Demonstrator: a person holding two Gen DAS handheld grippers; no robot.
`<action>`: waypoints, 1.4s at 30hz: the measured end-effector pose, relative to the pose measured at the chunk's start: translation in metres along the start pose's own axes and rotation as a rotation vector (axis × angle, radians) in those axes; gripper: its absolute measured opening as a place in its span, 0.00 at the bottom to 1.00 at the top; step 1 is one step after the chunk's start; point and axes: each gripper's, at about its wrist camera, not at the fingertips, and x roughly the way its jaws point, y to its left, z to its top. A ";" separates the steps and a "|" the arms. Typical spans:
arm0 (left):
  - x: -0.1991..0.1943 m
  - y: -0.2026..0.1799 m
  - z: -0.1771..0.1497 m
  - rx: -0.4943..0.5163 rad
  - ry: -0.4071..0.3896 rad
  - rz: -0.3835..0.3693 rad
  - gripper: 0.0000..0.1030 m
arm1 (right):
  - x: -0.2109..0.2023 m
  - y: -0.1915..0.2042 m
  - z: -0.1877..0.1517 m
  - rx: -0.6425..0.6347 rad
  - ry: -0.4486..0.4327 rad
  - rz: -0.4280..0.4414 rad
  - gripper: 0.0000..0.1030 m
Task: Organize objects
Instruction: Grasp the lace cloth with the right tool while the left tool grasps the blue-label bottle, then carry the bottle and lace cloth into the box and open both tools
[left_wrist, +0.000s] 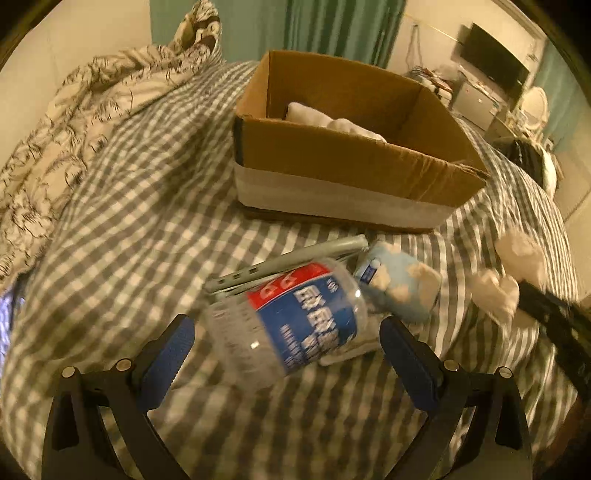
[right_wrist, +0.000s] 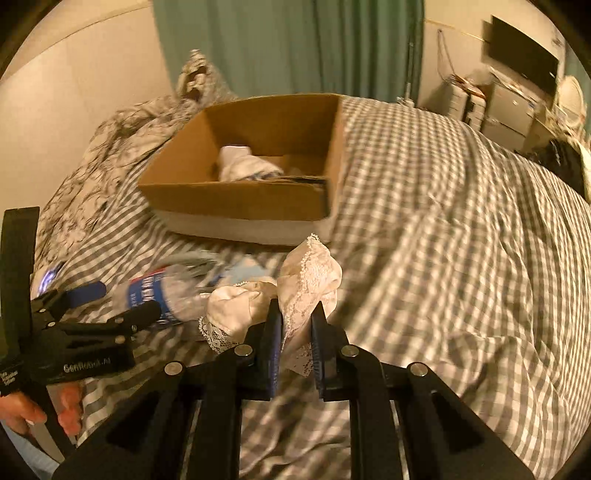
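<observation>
An open cardboard box (left_wrist: 354, 162) (right_wrist: 236, 199) stands on the checked bed with a white cloth (right_wrist: 240, 162) inside. My right gripper (right_wrist: 297, 317) is shut on a cream lace-trimmed cloth (right_wrist: 310, 277), lifted above the bed; the same cloth (left_wrist: 517, 273) shows at the right of the left wrist view. My left gripper (left_wrist: 288, 332) (right_wrist: 114, 299) is open, its blue fingers on either side of a clear plastic bottle (left_wrist: 295, 317) (right_wrist: 166, 295) with a blue and red label, lying on its side. A light blue cloth (left_wrist: 402, 288) and a grey flat object (left_wrist: 291, 262) lie beside the bottle.
A rumpled patterned duvet (left_wrist: 74, 129) is heaped at the left of the bed. A green curtain (right_wrist: 288, 44) hangs behind the box. A dark screen (right_wrist: 524, 59) and cluttered furniture stand at the far right. A hand (right_wrist: 40, 410) holds the left gripper's handle.
</observation>
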 end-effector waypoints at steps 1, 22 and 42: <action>0.005 -0.003 0.002 -0.012 0.008 0.009 1.00 | 0.003 0.003 0.002 0.005 0.000 -0.006 0.13; 0.015 -0.011 -0.002 0.026 0.036 0.046 0.93 | 0.013 0.000 -0.002 -0.012 0.017 0.004 0.14; -0.121 -0.017 0.034 0.100 -0.229 -0.021 0.93 | -0.095 0.030 0.035 -0.080 -0.200 0.038 0.14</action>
